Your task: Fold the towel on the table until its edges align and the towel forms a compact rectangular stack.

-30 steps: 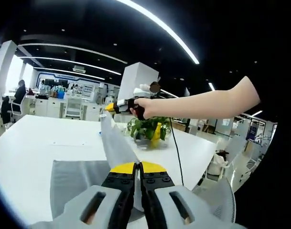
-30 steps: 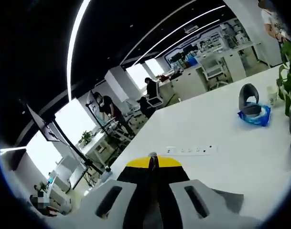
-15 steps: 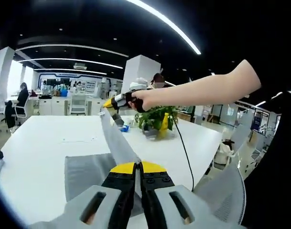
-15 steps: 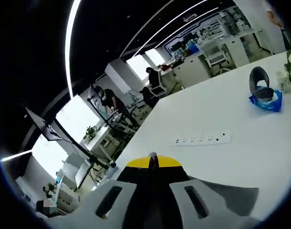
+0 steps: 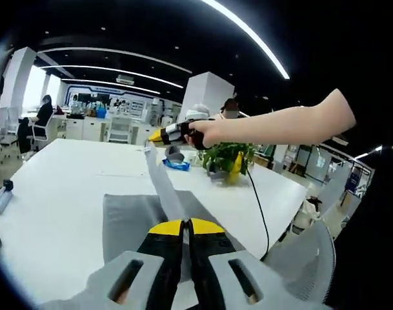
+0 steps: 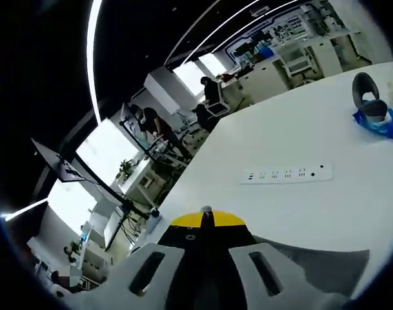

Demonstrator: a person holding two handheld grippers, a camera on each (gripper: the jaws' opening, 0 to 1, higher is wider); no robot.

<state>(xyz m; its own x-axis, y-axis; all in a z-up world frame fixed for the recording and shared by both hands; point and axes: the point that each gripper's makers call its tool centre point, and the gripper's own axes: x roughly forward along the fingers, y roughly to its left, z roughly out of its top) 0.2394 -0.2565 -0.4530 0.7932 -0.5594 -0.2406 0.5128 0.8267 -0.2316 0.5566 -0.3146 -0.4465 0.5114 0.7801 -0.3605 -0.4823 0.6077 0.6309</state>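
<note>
The white table (image 5: 60, 187) spreads wide under both grippers, and the grey towel (image 5: 128, 219) lies partly flat on it, with one edge lifted into a taut strip that climbs from the near side toward the far side. In the left gripper view, the person's bare forearm (image 5: 280, 126) reaches in from the right, held roughly level above the table, with the hand (image 5: 206, 132) wrapped round the handle of the right gripper (image 5: 156, 135). That gripper's yellow tip points left and its jaws are pinching the far upper end of the lifted towel strip. A black cable (image 5: 257, 206) hangs from it down past the table edge.

The left gripper (image 5: 183, 227) sits low at the bottom of its own view, its yellow-tipped jaws pressed together on the near end of the same strip. Beyond the hand stands a potted green plant (image 5: 228, 158), with a blue and dark object (image 5: 177, 161) beside it.

In the right gripper view, the right gripper (image 6: 206, 216) has its jaws closed tight, grey towel (image 6: 332, 268) showing beside and below them. A white power strip (image 6: 286, 174) lies on the table (image 6: 299, 135) further off, well apart from the towel.
</note>
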